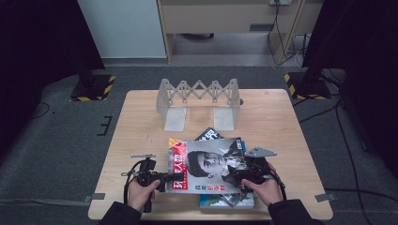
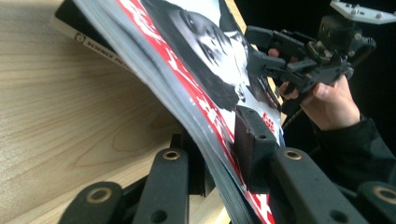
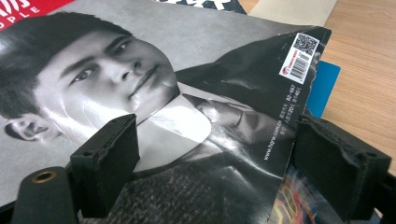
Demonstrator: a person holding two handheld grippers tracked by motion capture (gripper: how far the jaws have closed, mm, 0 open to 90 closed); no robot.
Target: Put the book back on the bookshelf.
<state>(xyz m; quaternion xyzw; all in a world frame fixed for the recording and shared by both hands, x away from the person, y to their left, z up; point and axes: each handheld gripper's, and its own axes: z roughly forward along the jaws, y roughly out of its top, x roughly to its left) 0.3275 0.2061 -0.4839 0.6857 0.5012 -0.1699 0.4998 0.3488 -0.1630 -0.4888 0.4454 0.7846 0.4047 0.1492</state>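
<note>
**A:** so where's the magazine sitting vs the grippers?

**B:** near edge of the wooden table, on top of a messy stack of other magazines. The left gripper has its spine-side edge clamped. In the left gripper view the page block runs right between the two black jaws, one under and one pressing on the cover, and that edge is lifted off the wood. The right gripper is over the opposite side, jaws spread wide apart, one over the cover and one just past the torn right edge. Not gripping anything.

**A:** and how does the mag look?

**B:** glossy, black-and-white portrait on the cover, red band with white characters down the spine side, barcode sticker near the ragged corner. Behind it all, a grey expanding rack stands at the far side of the table.
</note>
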